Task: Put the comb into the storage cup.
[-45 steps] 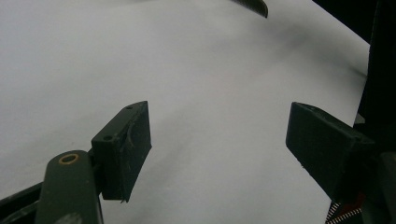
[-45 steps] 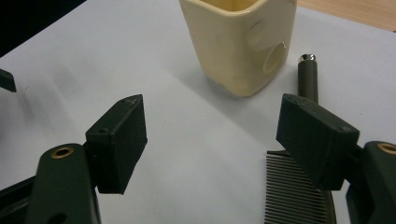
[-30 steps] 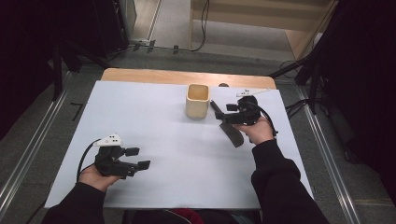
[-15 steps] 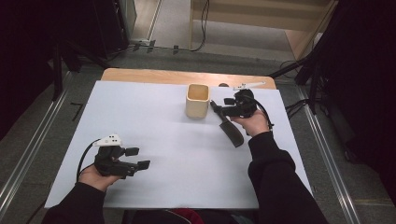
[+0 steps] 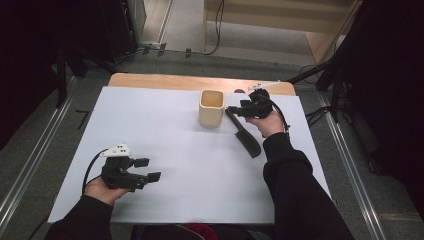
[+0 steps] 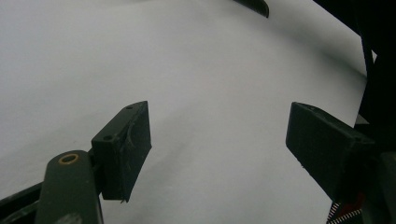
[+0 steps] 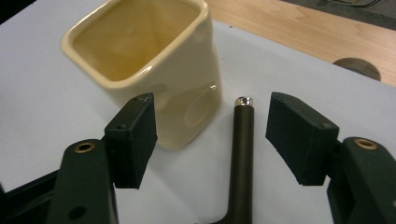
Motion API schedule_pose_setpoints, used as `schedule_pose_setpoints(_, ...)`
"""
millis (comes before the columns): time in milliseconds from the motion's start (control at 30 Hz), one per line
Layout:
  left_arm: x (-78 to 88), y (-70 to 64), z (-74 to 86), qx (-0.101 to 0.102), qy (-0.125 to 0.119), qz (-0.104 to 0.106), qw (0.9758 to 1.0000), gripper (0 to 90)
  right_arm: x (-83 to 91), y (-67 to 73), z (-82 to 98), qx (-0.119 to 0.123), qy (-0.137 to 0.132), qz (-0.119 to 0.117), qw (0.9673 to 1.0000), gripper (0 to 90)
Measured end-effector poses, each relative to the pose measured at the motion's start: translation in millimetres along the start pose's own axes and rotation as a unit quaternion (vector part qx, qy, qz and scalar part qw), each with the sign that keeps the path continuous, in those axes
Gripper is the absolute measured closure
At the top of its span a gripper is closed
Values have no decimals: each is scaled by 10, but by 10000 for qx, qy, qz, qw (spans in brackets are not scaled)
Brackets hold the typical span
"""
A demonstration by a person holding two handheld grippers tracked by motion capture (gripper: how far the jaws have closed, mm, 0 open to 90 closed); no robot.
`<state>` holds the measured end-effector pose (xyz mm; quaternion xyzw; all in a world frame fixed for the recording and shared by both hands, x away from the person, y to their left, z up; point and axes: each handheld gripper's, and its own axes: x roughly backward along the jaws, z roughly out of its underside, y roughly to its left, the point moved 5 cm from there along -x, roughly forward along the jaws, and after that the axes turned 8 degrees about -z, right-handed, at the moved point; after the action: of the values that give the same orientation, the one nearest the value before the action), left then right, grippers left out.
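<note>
Right gripper (image 7: 210, 135): jaws standing apart and just now narrowing, the tool's handle lying between them, pads not pressing it.
Tool (image 5: 244, 133): dark, perhaps a spatula, lying on the sheet (image 5: 165, 130) toward its far right corner.
Cup (image 5: 211, 108): standing just beside the handle tip.
Left gripper (image 5: 142, 170): resting wide open, holding nothing, near the sheet's near left corner.

no readable text or labels anywhere

Wooden desk (image 5: 150, 80) covered by a white sheet (image 5: 165, 140), cream square cup (image 5: 211, 107) stood near the far edge, dark spatula (image 5: 245, 137) laid just beside it
</note>
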<state>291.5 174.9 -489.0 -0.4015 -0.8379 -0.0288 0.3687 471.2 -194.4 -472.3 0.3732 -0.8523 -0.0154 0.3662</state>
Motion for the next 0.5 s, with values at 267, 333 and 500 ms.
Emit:
schedule_pose_setpoints(267, 5, 2, -2, -10, -9, 8, 10000, 229, -74, -123, -84, 67, -52, 197, 9998, 378)
schedule_pose_setpoints(333, 6, 4, -4, 2, -17, 7, 10000, 229, -107, -128, -82, 61, -59, 205, 9998, 390)
schedule_pose_setpoints(500, 10, -2, -3, -6, -20, 9, 10000, 229, -199, -144, -45, 16, 51, 298, 9995, 575)
